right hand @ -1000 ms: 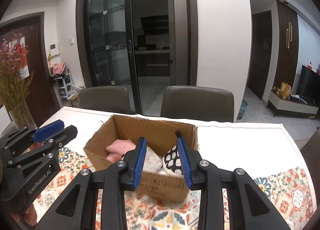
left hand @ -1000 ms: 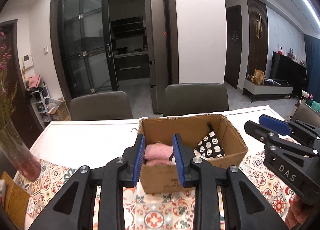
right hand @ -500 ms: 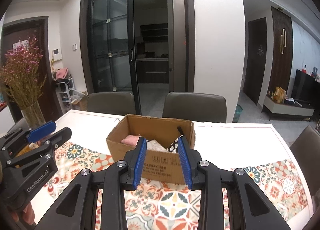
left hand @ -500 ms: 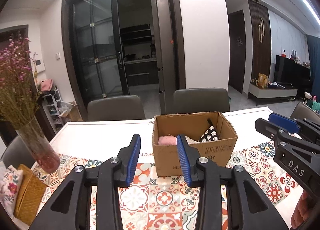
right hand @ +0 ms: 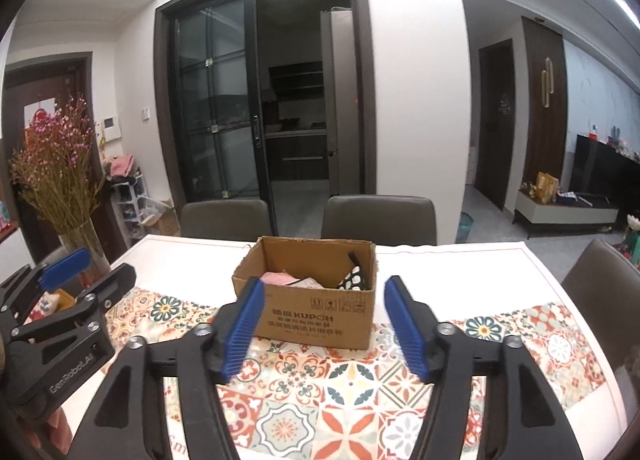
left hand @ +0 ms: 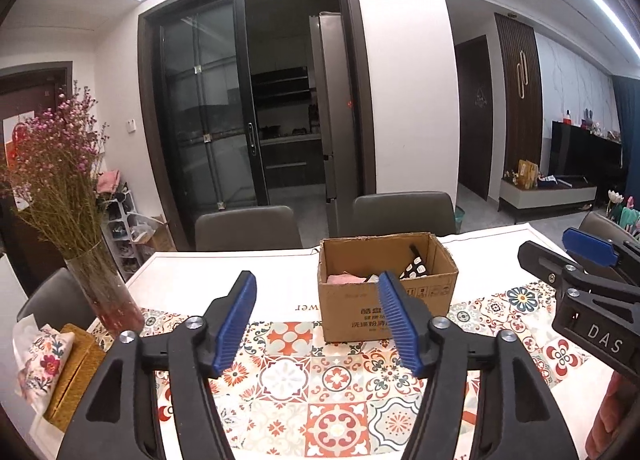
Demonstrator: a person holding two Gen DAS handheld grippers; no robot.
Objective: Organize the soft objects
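Observation:
A brown cardboard box (left hand: 384,300) (right hand: 316,320) stands in the middle of the table on a patterned tile runner. Inside it lie a pink soft item (left hand: 345,278) (right hand: 276,278), a pale one (right hand: 310,283) and a black-and-white spotted one (left hand: 416,266) (right hand: 354,276). My left gripper (left hand: 316,300) hangs well back from the box, its jaws opening with nothing between them. My right gripper (right hand: 324,304) is likewise back from the box, jaws opening and empty. Each gripper shows at the edge of the other's view.
A glass vase of dried pink flowers (left hand: 100,292) (right hand: 80,240) stands at the table's left. A floral cloth on a woven box (left hand: 44,356) lies at the near left corner. Two grey chairs (left hand: 248,228) (left hand: 404,214) stand behind the table; another chair (right hand: 600,280) is on the right.
Both grippers pulled back from the box and rose a little, so the box looks smaller and farther. Their jaws widened from nearly closed to well apart. The soft items stayed in the box.

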